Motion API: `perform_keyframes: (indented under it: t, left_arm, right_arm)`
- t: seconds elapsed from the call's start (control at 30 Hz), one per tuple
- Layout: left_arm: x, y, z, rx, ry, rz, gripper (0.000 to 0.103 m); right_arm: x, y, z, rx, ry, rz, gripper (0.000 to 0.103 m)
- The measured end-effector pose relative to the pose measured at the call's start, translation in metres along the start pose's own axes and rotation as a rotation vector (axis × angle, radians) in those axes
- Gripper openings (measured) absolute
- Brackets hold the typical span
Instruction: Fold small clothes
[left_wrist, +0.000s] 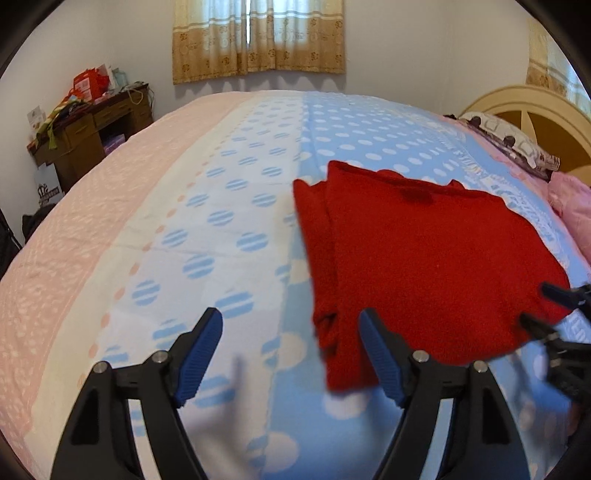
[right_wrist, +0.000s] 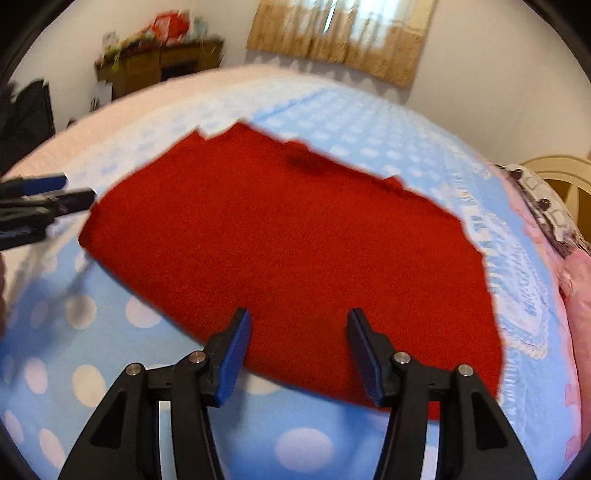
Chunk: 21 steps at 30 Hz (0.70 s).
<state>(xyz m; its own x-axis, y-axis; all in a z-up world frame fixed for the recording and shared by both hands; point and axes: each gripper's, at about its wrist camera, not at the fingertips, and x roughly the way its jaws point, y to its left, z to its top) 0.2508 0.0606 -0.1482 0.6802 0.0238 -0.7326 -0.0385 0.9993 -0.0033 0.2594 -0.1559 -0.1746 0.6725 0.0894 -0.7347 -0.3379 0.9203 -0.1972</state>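
A red garment (left_wrist: 424, 258) lies flat on the dotted blue and white bedspread (left_wrist: 221, 229), with one sleeve folded in along its left side. My left gripper (left_wrist: 291, 317) stands open above the garment's near left corner. Only bedspread and the sleeve's edge show between its blue pads (left_wrist: 199, 354). My right gripper (right_wrist: 299, 315) is open too and hovers over the near edge of the red garment (right_wrist: 288, 229), holding nothing. Each gripper shows in the other's view: the right gripper (left_wrist: 543, 308) at the garment's right corner, the left gripper (right_wrist: 70, 190) at its left corner.
A patterned pillow (left_wrist: 517, 144), a pink blanket (left_wrist: 572, 206) and a cream headboard (left_wrist: 535, 107) lie to the right. A cluttered wooden desk (left_wrist: 92, 129) stands at the far left wall. A curtained window (left_wrist: 258, 37) is behind the bed.
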Motion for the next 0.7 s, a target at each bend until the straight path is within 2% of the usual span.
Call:
perform_keyframes:
  t: [0.1,0.17,0.27,0.3,0.37,0.47,0.6,0.7]
  left_arm:
    - [0.016,-0.004,-0.002,0.040,0.037,0.063,0.080]
    - [0.024,-0.003,-0.010,0.052,0.075,0.056,0.082]
    - [0.022,-0.005,-0.017,0.076,0.068,0.078,0.087]
    - [0.021,-0.007,-0.020,0.091,0.069,0.081,0.087]
    - [0.021,-0.008,-0.025,0.099,0.069,0.086,0.088]
    - [0.019,-0.005,-0.028,0.092,0.087,0.069,0.088]
    - [0.018,0.004,-0.031,0.049,0.095,0.036,0.091]
    - [0.012,0.010,-0.033,0.017,0.084,-0.006,0.091]
  right_arm:
    - [-0.010,-0.027,-0.003,0.069,-0.026,-0.034,0.055]
    - [-0.011,-0.047,-0.008,0.111,-0.011,-0.066,0.055]
    - [0.005,-0.077,-0.025,0.175,0.068,-0.111,0.056]
    - [0.017,-0.083,-0.034,0.182,0.129,-0.105,0.056]
    - [0.023,-0.090,-0.044,0.220,0.140,-0.060,0.057]
    - [0.022,-0.090,-0.038,0.235,0.148,-0.067,0.057]
    - [0.014,-0.076,-0.031,0.170,0.136,-0.143,0.057]
    - [-0.001,-0.074,-0.025,0.200,0.084,-0.123,0.057]
